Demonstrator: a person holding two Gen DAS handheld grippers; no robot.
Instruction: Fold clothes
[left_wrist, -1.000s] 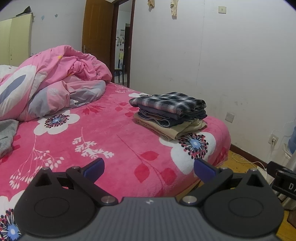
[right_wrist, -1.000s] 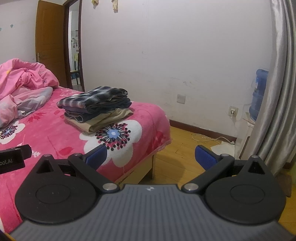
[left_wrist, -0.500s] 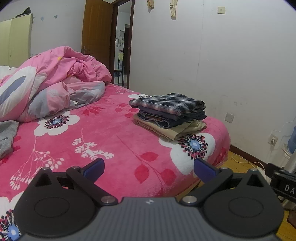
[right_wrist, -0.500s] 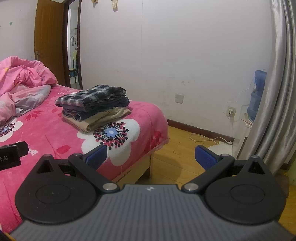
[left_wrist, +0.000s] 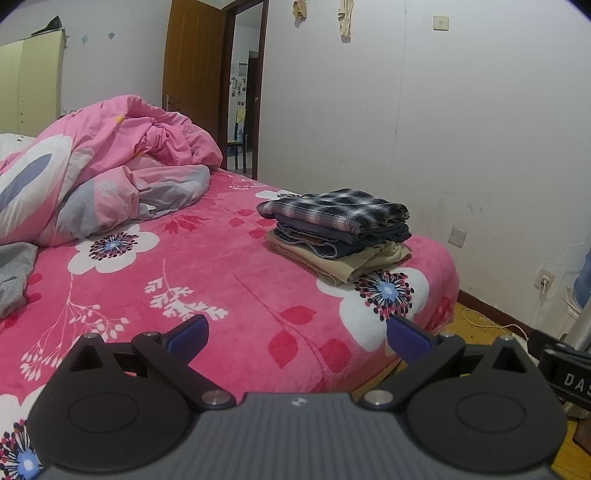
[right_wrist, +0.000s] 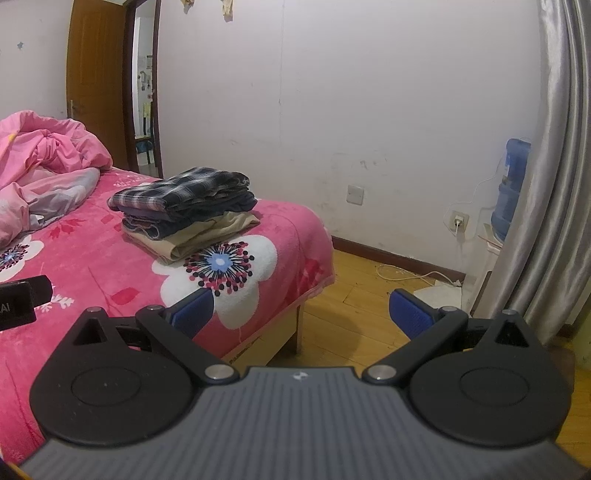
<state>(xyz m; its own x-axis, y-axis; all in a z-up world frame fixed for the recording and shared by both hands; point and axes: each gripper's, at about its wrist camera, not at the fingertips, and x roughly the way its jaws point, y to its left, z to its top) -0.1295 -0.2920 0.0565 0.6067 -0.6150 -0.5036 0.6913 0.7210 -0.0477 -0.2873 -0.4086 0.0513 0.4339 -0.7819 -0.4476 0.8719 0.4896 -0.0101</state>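
Both the left gripper (left_wrist: 297, 334) and right gripper (right_wrist: 301, 308) are spread wide holding nothing, folded stack (left_wrist: 338, 230) sits near the bed's foot corner, so I'd swing left toward that grey garment (left_wrist: 14, 273) and pinch an edge cleanly.

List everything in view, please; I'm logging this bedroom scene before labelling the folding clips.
Folded clothes stack: one pile, plaid on top, denim between, beige beneath; bed's far corner.
Bed blanket: one, pink floral; covers the bed.
Duvet: one, pink and grey, crumpled; left of the stack.
Grey garment: one, unfolded; bed's left edge.
Door: one, brown, open.
Water bottle: one, blue; by the wall.
Curtain: one, silver; right.
Left gripper: open, empty.
Right gripper: open, empty.
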